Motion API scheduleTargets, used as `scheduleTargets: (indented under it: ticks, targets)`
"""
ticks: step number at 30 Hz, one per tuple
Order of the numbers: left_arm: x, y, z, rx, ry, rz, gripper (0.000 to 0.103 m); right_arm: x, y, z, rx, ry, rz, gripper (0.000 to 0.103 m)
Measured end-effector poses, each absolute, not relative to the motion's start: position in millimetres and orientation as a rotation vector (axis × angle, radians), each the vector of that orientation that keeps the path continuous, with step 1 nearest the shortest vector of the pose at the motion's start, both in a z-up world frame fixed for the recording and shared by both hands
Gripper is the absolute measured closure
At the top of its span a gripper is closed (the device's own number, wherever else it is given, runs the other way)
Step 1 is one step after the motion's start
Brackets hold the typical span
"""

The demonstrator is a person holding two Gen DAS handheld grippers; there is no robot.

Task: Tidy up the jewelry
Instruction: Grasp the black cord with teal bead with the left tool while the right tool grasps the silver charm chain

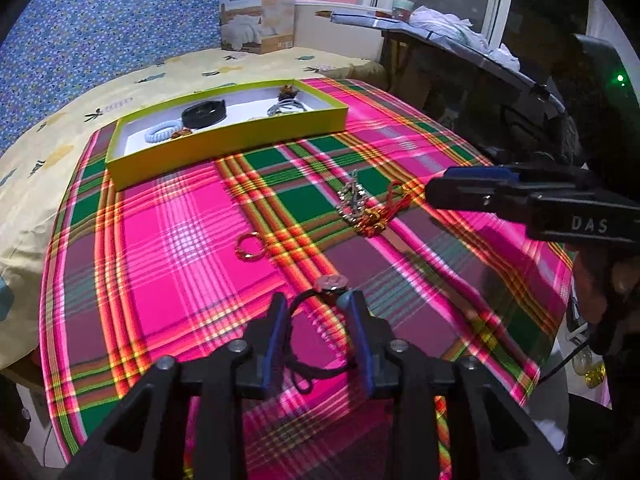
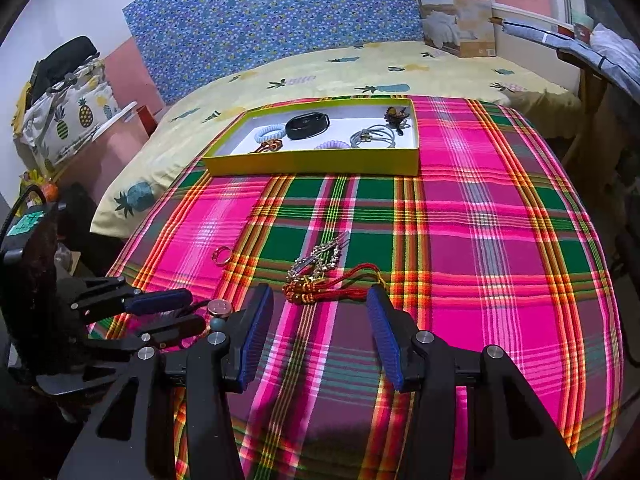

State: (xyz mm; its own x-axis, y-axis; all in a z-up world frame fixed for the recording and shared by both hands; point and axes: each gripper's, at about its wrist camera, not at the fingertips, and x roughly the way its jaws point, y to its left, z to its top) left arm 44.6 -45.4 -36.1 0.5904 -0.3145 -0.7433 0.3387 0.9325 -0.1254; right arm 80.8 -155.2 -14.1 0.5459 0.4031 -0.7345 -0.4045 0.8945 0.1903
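My left gripper [image 1: 318,308] is open around a black cord bracelet [image 1: 310,360] with a round pink charm [image 1: 330,282], which lies on the plaid cloth [image 1: 168,264]. A gold ring [image 1: 249,246], a silver chain [image 1: 353,199] and a red knotted tassel [image 1: 384,212] lie further out. My right gripper [image 2: 320,300] is open and empty, just short of the red tassel [image 2: 336,286] and silver chain [image 2: 320,260]. The yellow-green box [image 2: 316,162] at the back holds hair ties, a black band and other pieces.
The cloth covers a table against a bed with a pineapple sheet [image 2: 360,68]. A cardboard package [image 1: 258,16] stands at the back. A dark desk [image 1: 460,80] is on the right. The left gripper shows in the right wrist view [image 2: 180,312].
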Motion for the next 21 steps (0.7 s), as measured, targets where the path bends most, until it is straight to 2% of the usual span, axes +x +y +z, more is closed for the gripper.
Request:
scheduleTargets:
  ticks: [10, 12, 13, 21]
  targets:
    - [55.3, -62.0, -44.0, 0.083, 0.865, -0.373, 0.068, 84.4, -157.2, -16.1, 0.003, 0.876, 0.474, 0.054]
    - [55.9, -64.0, -44.6, 0.108, 0.862, -0.342, 0.079, 86.5, -158.0, -17.3, 0.005, 0.879, 0.471, 0.054]
    - [56.4, -63.9, -44.4, 0.117, 0.861, -0.321, 0.089, 87.7, -157.9, -17.8, 0.006, 0.881, 0.47, 0.054]
    - [56.3, -49.0, -43.4, 0.053, 0.857, -0.304, 0.089, 99.5, -146.7, -20.9, -0.004, 0.885, 0.482, 0.054]
